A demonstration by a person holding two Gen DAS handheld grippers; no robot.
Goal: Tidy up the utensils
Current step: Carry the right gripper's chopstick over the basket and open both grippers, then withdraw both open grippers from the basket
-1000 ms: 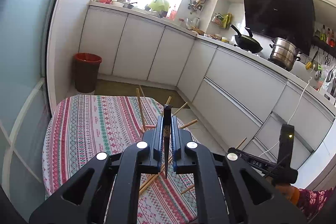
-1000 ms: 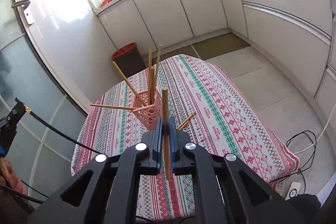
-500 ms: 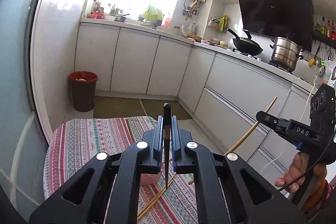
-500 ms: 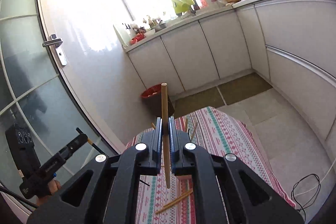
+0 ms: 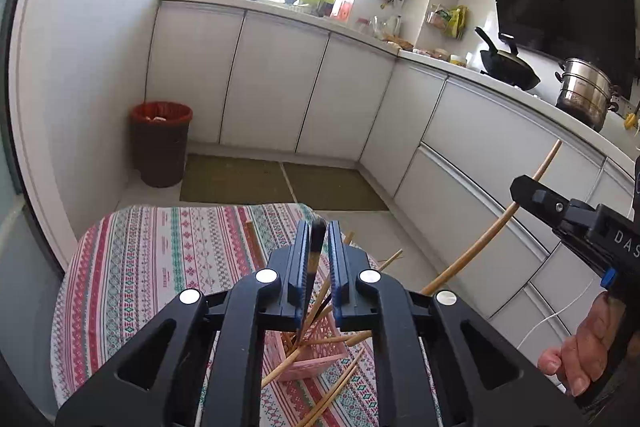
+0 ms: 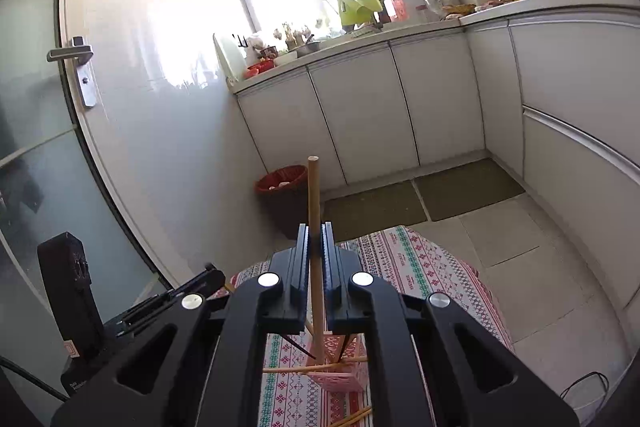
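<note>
Left tongs [image 5: 318,259] just easing apart, dark chopstick [image 5: 316,247] leaning on the left pad, a gap at the right one. Right tongs [image 6: 315,251] clamped tight on a wooden chopstick [image 6: 314,195], held upright. Pink basket [image 5: 316,355] near the desk [image 5: 160,259] front edge, bristling with chopsticks; loose chopsticks [image 5: 340,391] lying just beside it.

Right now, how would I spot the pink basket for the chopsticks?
Find the round table with the striped red-and-green cloth. Near its edge stands the pink basket, a small plastic box full of holes. It is the only pink thing there, with chopsticks poking out at all angles.
</note>
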